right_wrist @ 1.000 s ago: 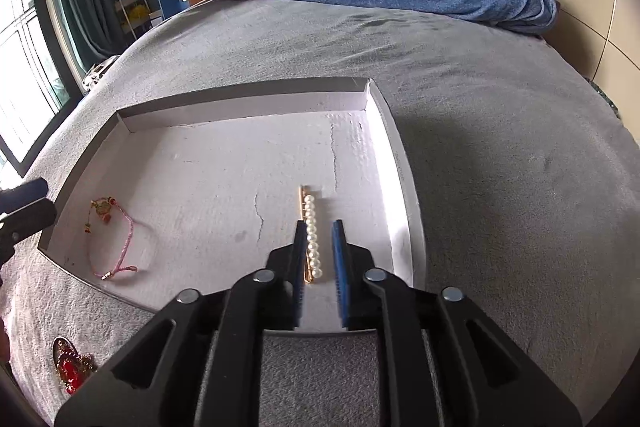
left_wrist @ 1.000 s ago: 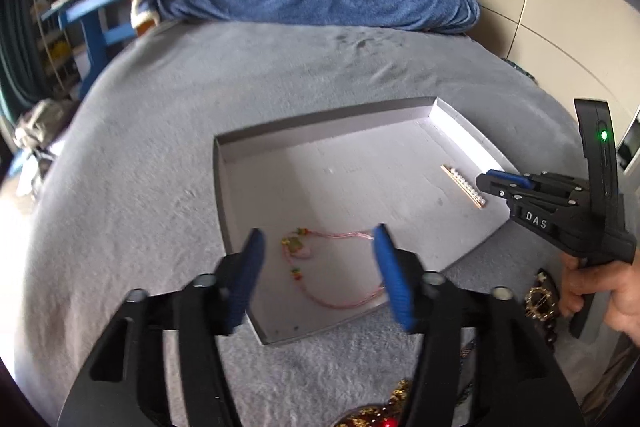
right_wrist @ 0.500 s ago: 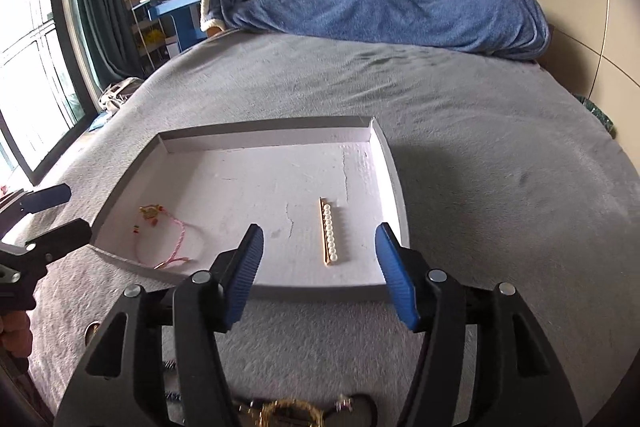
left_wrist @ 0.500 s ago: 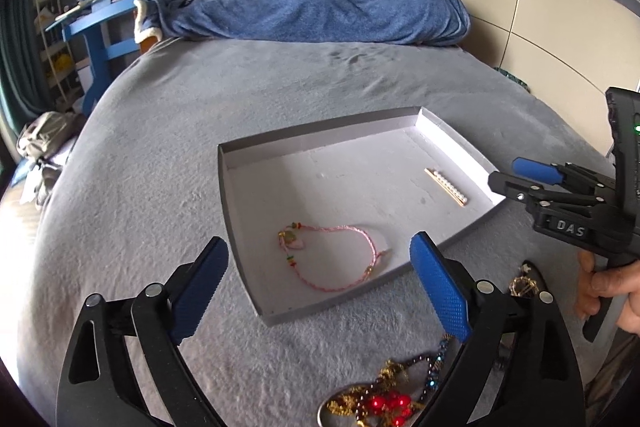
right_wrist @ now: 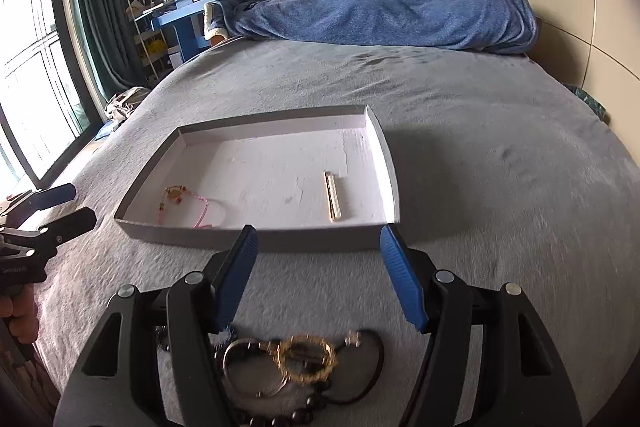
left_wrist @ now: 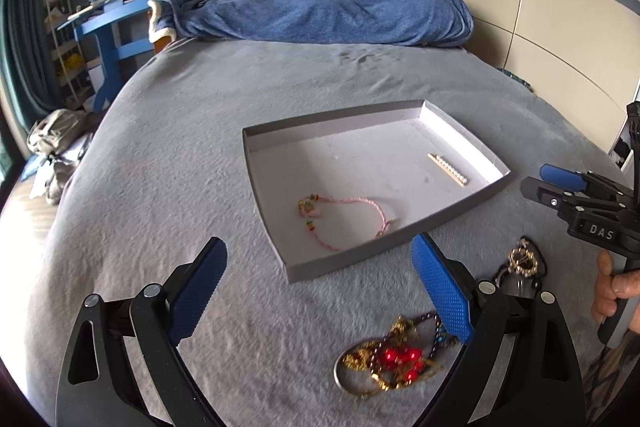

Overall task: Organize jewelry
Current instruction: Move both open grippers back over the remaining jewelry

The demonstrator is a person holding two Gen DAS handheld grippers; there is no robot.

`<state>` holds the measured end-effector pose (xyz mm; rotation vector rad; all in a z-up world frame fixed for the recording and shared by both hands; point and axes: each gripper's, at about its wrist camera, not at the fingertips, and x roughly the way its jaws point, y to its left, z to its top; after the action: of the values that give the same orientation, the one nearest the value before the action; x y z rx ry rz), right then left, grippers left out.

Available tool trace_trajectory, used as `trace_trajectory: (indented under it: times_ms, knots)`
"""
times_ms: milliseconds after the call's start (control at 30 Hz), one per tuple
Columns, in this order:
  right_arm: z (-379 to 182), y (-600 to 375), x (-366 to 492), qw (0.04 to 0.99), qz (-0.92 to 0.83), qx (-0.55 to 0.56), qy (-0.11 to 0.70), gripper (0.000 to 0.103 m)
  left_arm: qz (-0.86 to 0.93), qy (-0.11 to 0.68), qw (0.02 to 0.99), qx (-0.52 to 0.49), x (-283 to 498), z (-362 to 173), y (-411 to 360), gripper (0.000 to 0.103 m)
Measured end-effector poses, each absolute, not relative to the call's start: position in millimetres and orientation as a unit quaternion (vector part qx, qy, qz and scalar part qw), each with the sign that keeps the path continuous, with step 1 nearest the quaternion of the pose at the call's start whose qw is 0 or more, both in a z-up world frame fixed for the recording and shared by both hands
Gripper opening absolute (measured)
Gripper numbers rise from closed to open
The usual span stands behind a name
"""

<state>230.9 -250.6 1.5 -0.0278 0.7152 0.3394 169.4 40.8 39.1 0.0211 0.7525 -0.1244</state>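
Note:
A shallow grey tray lies on the grey bed. In it lie a pink cord bracelet and a pearl hair clip. My left gripper is open and empty, held near the tray's front corner. Below it lies a tangle of gold and red jewelry. My right gripper is open and empty, in front of the tray, above a gold ring brooch and dark bead strands. The brooch also shows in the left wrist view.
A blue blanket is heaped at the far end of the bed. A blue desk with books stands at the back left. A window and curtain are on the left, a cream wardrobe on the right.
Both grippers have opened wide and pulled back from the tray. The bracelet and the pearl clip stay in the tray. The loose jewelry on the bed has come into view.

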Motion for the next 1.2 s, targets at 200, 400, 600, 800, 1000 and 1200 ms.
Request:
trace_trajectory:
  times_ms: [200, 400, 600, 800, 1000, 1200]
  knots:
    - [-7.8, -264.3, 208.5, 0.922, 0.152, 0.001, 0.356, 0.064, -0.068, 0.380, 0.922, 0.028, 154.9, 25.7, 33.6, 0.093]
    - [-23.4, -275.7, 194.9, 0.916, 0.144, 0.006, 0.374, 0.064, -0.082, 0.391, 0.916, 0.046, 140.2, 11.5, 19.1, 0.093]
    - [-43.5, -273.5, 185.8, 0.907, 0.154, -0.009, 0.393, 0.064, -0.089, 0.402, 0.910, 0.051, 125.7, 1.7, 13.6, 0.093]
    - [-49.3, -262.7, 185.4, 0.901, 0.173, -0.014, 0.398, 0.064, -0.092, 0.417, 0.903, 0.050, 109.3, -6.1, 12.1, 0.093]
    - [-58.7, -255.8, 190.4, 0.897, 0.175, -0.023, 0.406, 0.062, -0.096, 0.420, 0.901, 0.053, 103.9, -10.4, 12.4, 0.092]
    - [-61.7, -256.4, 194.0, 0.897, 0.174, -0.021, 0.406, 0.055, -0.117, 0.418, 0.899, 0.056, 105.3, -12.9, 4.7, 0.069]
